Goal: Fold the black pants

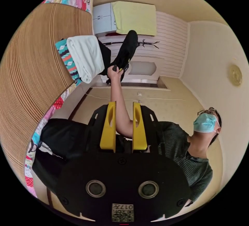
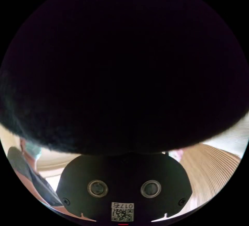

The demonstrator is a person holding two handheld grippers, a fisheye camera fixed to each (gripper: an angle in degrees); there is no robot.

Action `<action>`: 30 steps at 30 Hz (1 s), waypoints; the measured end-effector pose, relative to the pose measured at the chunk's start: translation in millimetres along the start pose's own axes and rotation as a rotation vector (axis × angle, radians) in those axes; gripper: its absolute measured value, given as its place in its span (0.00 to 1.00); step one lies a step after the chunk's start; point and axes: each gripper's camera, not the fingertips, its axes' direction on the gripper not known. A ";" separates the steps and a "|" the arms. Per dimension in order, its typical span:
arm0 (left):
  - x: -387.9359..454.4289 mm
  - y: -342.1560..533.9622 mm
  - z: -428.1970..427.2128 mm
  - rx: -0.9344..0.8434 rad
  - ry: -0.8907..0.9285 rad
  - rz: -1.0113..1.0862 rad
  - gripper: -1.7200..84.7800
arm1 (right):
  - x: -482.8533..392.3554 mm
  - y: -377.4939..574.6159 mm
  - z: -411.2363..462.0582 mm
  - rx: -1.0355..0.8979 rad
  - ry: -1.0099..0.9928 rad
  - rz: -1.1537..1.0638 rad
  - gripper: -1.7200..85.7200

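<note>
We see the left gripper (image 1: 123, 130) w/ jaws apart, empty — a forearm (image 1: 119, 106) behind the gap. Black pants (image 2: 122, 62) drape over the right gripper view — can't tell that gripper's state.

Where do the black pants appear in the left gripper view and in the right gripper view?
Left gripper view: the black pants hang above center, gripped near a hand by the other gripper, in front of the white door.
Right gripper view: the pants are dark cloth across the upper and middle picture, right against the lens.
Shared landmark: the woven mat, left in one, lower right in the other.
</note>
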 end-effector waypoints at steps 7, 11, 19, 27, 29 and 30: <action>-45.7 52.7 -35.6 0.114 -0.075 -0.292 0.13 | 143.2 -3.5 -67.4 0.061 0.235 0.505 0.18; -32.3 58.8 -48.3 0.162 -0.098 -0.331 0.13 | 130.7 8.5 -36.4 0.185 -0.026 0.567 0.17; -1.6 53.8 -55.7 0.198 -0.187 -0.307 0.12 | 173.3 31.8 -2.6 0.109 0.013 0.614 0.21; -37.7 117.9 -104.5 0.341 -0.498 -0.436 0.08 | 190.2 124.6 -47.0 -0.572 0.388 0.564 0.04; -84.8 148.3 -112.8 0.295 -0.653 -0.566 0.04 | 210.5 169.3 -80.3 -0.605 0.376 0.716 0.03; -99.4 157.2 -113.7 0.279 -0.673 -0.604 0.03 | 221.6 197.4 -105.6 -0.575 0.341 0.823 0.03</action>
